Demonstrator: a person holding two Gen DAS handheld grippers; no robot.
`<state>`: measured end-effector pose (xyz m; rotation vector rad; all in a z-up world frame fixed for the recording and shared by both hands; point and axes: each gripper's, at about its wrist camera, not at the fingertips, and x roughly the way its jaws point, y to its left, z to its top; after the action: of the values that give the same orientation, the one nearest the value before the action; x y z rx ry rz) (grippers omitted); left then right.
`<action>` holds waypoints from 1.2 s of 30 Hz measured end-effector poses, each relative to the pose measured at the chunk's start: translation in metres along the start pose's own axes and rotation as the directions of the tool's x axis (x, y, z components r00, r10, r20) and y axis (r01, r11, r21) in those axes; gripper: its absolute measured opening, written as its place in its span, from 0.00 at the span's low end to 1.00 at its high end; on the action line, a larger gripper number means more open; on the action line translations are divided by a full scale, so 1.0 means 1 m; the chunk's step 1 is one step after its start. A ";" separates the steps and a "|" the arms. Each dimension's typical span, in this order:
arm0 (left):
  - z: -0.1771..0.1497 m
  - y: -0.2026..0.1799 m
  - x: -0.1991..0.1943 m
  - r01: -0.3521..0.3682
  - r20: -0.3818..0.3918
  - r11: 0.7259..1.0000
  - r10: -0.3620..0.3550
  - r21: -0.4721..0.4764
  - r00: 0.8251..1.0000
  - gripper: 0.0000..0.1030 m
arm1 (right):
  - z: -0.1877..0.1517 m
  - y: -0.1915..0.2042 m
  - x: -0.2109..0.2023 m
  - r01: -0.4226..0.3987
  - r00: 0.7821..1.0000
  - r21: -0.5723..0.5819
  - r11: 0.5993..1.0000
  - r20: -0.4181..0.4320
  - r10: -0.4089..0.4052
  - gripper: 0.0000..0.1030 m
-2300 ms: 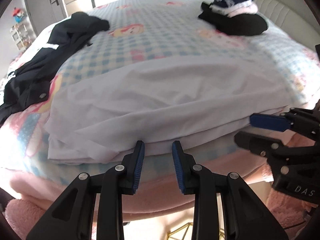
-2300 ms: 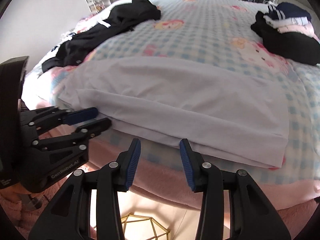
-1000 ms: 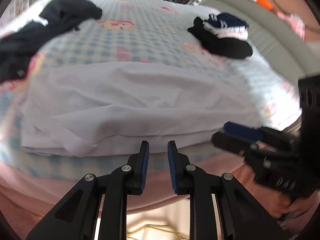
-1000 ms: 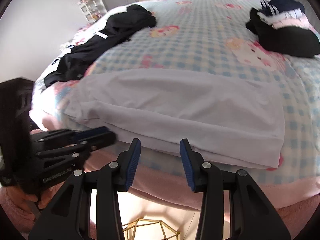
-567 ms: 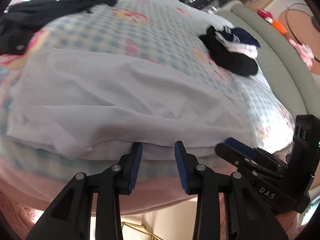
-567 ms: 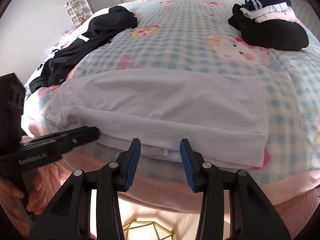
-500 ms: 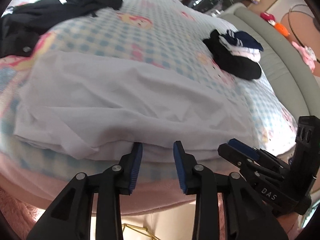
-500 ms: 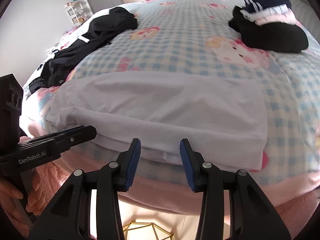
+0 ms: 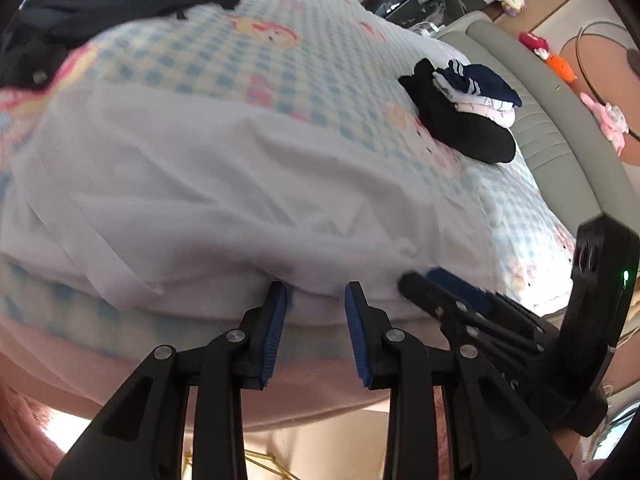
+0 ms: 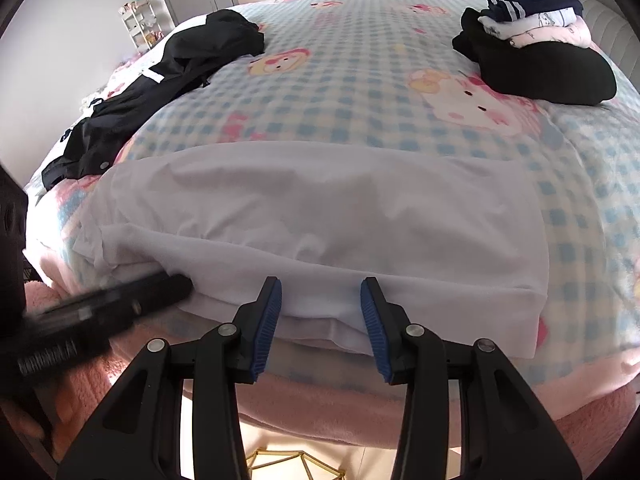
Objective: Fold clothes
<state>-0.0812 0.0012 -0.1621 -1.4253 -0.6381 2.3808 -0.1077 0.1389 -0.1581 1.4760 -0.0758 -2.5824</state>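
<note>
Left gripper (image 10: pixel 120 304) motion-blurred in right view; black jacket (image 9: pixel 100 4) cut off.

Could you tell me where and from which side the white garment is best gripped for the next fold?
Probably the near hem of the white garment, from the bed's near edge: its layered edges lie there, facing the open left gripper and right gripper.

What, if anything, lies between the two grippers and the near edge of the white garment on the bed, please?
Nothing visible does: the left gripper and right gripper both stand open right at the white garment's near edge.
</note>
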 end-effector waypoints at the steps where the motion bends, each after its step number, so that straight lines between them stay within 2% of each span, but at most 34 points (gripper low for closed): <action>1: 0.001 0.001 0.001 0.004 -0.002 1.000 -0.004 -0.001 1.000 0.30 | 0.001 0.000 0.001 0.001 1.000 -0.001 1.000 -0.001 -0.001 0.41; 6: 0.004 0.006 0.005 0.024 -0.039 0.999 -0.025 -0.023 0.999 0.30 | 0.004 -0.002 0.002 -0.005 1.000 0.010 1.000 0.002 0.005 0.41; 12: 0.009 0.013 -0.006 0.090 0.080 0.991 -0.082 -0.101 0.993 0.30 | 0.006 -0.003 0.007 0.001 1.000 0.001 1.000 -0.010 -0.001 0.41; 13: 0.009 0.013 -0.010 0.094 0.107 0.990 -0.083 -0.106 0.991 0.27 | 0.006 -0.003 0.007 0.003 1.000 -0.003 1.000 -0.007 -0.003 0.41; 14: 0.008 0.013 -0.015 0.103 0.142 0.988 -0.087 -0.113 0.986 0.20 | 0.005 -0.002 0.006 0.004 1.000 -0.007 1.000 -0.004 -0.004 0.41; 17: 0.003 0.012 -0.030 0.135 0.238 0.982 -0.101 -0.130 0.966 0.14 | 0.003 -0.001 0.005 0.003 1.000 -0.012 1.000 0.001 -0.003 0.41; 20: 0.003 0.009 -0.028 0.134 0.239 0.984 -0.103 -0.119 0.966 0.14 | 0.003 -0.004 0.007 -0.009 1.000 0.003 1.000 -0.004 0.009 0.41; 26: 0.005 0.013 -0.006 0.068 0.167 0.992 -0.050 -0.103 0.985 0.15 | 0.004 -0.002 0.008 -0.006 1.000 -0.002 1.000 -0.009 0.006 0.41; 28: 0.007 0.016 0.004 0.047 0.128 0.993 -0.033 -0.108 0.991 0.16 | 0.004 -0.002 0.002 -0.031 0.999 0.002 1.000 0.009 0.031 0.41; 29: 0.008 0.019 0.007 0.056 0.112 0.991 -0.042 -0.120 0.993 0.16 | 0.003 -0.001 -0.003 -0.062 0.998 0.004 0.998 0.022 0.062 0.41; 31: 0.005 0.021 0.004 0.084 0.134 0.988 -0.067 -0.127 0.989 0.16 | 0.003 0.002 -0.013 -0.103 0.993 -0.005 0.995 0.055 0.103 0.41; 33: 0.004 0.020 -0.004 0.111 0.161 0.987 -0.092 -0.114 0.983 0.16 | 0.003 0.009 -0.016 -0.086 0.994 -0.049 0.995 0.065 0.089 0.41; 36: 0.007 0.018 -0.021 0.155 0.203 0.982 -0.131 -0.111 0.970 0.16 | 0.005 0.014 -0.002 -0.074 0.997 -0.065 0.995 0.025 0.076 0.41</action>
<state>-0.0778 -0.0256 -0.1532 -1.1554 -0.9234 2.4203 -0.1092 0.1255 -0.1523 1.3885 -0.0507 -2.5214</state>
